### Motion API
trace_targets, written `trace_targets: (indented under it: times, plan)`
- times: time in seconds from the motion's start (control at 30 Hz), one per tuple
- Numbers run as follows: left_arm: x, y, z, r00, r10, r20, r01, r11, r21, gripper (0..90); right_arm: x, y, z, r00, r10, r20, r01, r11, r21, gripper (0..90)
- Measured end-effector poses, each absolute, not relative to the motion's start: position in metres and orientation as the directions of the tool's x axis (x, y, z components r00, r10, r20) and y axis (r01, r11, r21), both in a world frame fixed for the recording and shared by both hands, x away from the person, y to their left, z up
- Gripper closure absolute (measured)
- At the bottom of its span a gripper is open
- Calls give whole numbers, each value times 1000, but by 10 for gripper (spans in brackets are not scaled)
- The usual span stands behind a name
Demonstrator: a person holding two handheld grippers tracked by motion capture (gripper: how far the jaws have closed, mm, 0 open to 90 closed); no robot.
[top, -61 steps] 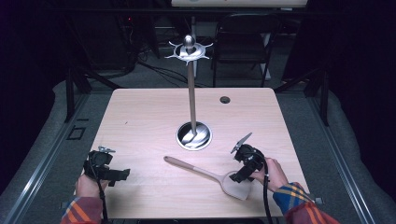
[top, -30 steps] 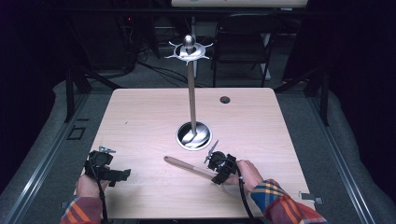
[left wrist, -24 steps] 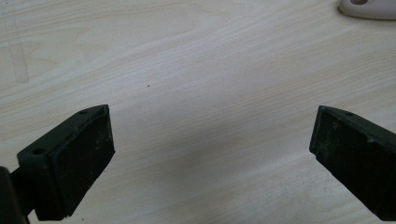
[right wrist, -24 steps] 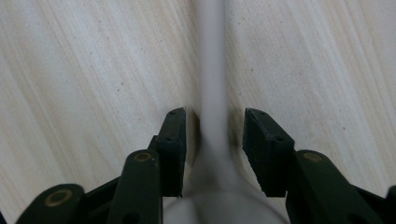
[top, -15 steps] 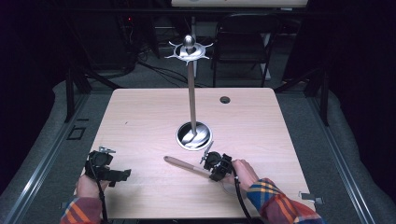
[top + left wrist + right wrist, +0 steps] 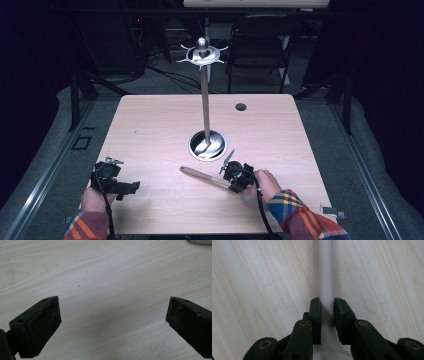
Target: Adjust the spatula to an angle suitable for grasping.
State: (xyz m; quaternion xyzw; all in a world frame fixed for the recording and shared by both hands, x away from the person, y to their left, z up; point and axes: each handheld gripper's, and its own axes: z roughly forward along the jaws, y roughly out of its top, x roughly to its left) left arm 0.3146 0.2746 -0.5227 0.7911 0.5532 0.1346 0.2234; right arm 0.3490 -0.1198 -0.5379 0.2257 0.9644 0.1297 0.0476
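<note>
A pale beige spatula [image 6: 200, 176] lies on the wooden table [image 6: 150, 130], its handle pointing left toward the front of the stand. My right gripper [image 6: 231, 180] sits over the handle near the blade end. In the right gripper view its jaws press on both sides of the spatula handle [image 6: 326, 270], so my right gripper [image 6: 327, 307] is shut on it. My left gripper [image 6: 131, 188] rests at the front left, apart from the spatula. In its own view my left gripper [image 6: 113, 315] is wide open over bare wood, and a sliver of the spatula [image 6: 200, 241] shows at the top right.
A tall metal utensil stand [image 6: 205, 100] rises from a round shiny base [image 6: 207, 145] at the table's middle, with a ring of hooks [image 6: 202, 52] on top. A small dark hole [image 6: 241, 106] marks the far table. A chair stands behind the table.
My right gripper has moved left from the spatula's blade end to its handle and stands shut on it. The left gripper has stayed still.
</note>
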Motion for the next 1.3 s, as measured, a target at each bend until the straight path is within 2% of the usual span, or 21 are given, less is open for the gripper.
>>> trace_targets:
  times: [0.47, 0.5, 0.87, 1.3]
  plan:
    - [314, 275, -522, 353, 935, -36, 812, -287, 508, 0, 347, -157, -526, -883, 465, -64, 434, 861, 265, 771]
    - [314, 275, -522, 352, 935, -36, 812, -287, 508, 0, 347, -160, -527, -878, 476, -57, 442, 850, 286, 771]
    - [314, 274, -522, 356, 934, -34, 811, -291, 507, 0, 347, -192, -531, -876, 477, -74, 451, 862, 231, 769]
    - [316, 273, -522, 369, 929, -38, 809, -301, 505, 0, 348, -219, -534, -844, 534, -57, 514, 834, 201, 748]
